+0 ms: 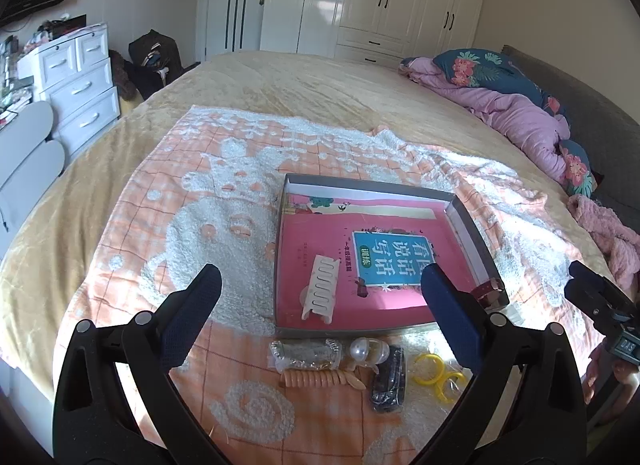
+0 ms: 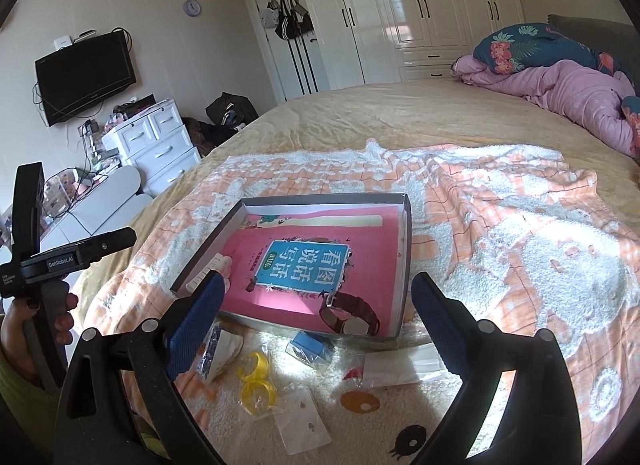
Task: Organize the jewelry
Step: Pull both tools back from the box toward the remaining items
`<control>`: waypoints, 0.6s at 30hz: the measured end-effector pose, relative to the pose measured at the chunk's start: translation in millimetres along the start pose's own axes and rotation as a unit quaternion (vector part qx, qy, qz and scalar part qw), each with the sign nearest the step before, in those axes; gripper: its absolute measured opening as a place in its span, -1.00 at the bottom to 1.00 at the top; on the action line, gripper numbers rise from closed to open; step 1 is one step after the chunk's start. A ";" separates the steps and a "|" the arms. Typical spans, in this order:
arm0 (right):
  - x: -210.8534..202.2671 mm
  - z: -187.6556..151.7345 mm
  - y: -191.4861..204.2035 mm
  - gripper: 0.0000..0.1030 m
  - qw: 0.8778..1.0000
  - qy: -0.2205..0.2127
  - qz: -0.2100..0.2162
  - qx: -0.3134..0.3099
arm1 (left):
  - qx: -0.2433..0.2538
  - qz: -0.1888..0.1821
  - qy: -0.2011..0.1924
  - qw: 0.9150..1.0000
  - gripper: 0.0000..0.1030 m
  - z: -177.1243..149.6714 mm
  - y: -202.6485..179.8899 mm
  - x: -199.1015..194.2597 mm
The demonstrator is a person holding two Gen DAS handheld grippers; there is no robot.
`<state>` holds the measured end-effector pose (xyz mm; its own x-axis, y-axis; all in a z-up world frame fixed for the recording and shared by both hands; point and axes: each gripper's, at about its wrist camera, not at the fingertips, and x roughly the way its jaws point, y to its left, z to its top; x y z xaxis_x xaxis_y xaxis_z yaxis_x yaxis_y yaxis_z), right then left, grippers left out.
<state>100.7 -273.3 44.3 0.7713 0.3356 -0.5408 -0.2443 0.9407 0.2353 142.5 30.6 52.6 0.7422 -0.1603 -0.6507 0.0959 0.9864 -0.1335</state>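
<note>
While both the left gripper (image 1: 320,297) and right gripper (image 2: 320,305) hover with jaws spread and nothing held, a brown-strapped wristwatch (image 2: 352,315) and cream hair clip (image 1: 322,287) lie in the shallow box (image 2: 404,249), yellow rings (image 2: 256,377) on the blanket (image 2: 500,233) just outside.

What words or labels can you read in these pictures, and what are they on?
"看图说话写话": blue label on the pink book inside the box.
"训练": green tag on that label.
"GenRobot.AI": left gripper body.
Small print on the book and gripper side: too small to read.
</note>
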 end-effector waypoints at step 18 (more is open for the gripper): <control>-17.7 -13.8 -0.8 0.92 1.000 0.002 0.002 -0.001 | -0.017 0.007 0.007 1.000 0.81 -27.7 4.2 -11.2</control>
<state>79.2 -279.4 42.6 0.7679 0.3394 -0.5432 -0.2488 0.9395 0.2353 116.2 35.5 38.6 0.7344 -0.1474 -0.6626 0.0629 0.9867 -0.1499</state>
